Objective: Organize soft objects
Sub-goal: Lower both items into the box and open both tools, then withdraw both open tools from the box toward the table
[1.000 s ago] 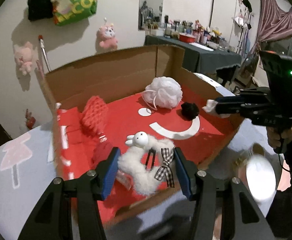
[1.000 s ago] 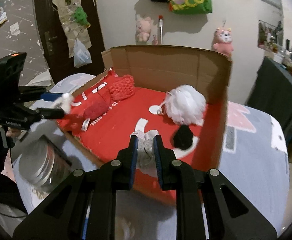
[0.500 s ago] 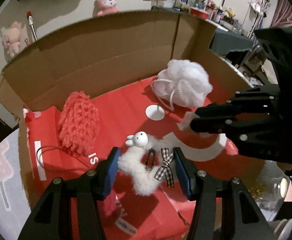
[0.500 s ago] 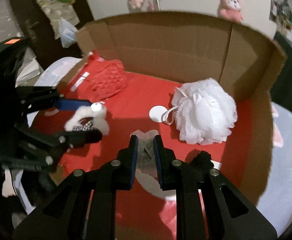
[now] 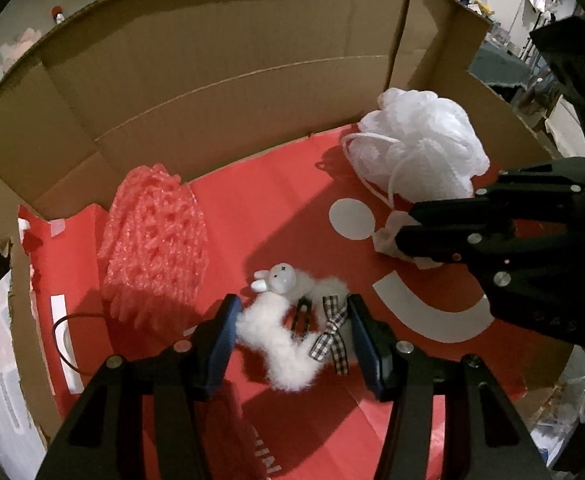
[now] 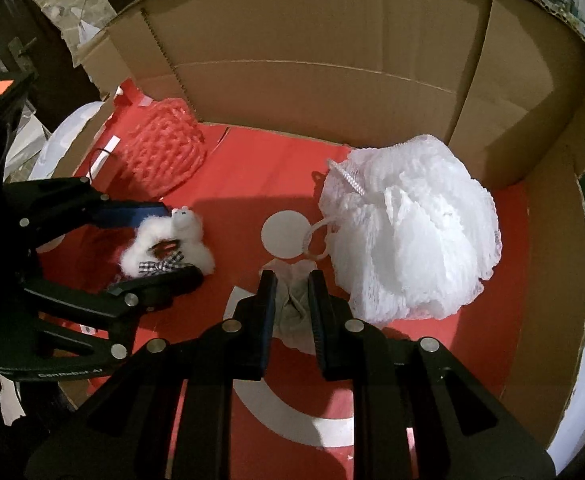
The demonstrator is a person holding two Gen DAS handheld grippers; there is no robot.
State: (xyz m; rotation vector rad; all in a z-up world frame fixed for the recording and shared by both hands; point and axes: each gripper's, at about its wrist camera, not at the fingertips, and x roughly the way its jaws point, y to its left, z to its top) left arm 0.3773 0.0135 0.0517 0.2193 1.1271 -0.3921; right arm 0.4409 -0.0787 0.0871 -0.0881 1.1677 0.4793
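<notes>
Fluffy scrunchie (image 5: 288, 336) between left gripper (image 5: 292, 334) jaws

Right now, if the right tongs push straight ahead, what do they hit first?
Probably the bath pouf's cord loop on the box's red floor, just past the cloth they grip; the pouf sits slightly right. Depth is unclear.

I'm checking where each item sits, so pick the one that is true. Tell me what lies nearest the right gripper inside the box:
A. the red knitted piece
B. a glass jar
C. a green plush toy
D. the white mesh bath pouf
D: the white mesh bath pouf sits right beside the right gripper, while the red knitted piece lies across the cardboard box.
</notes>
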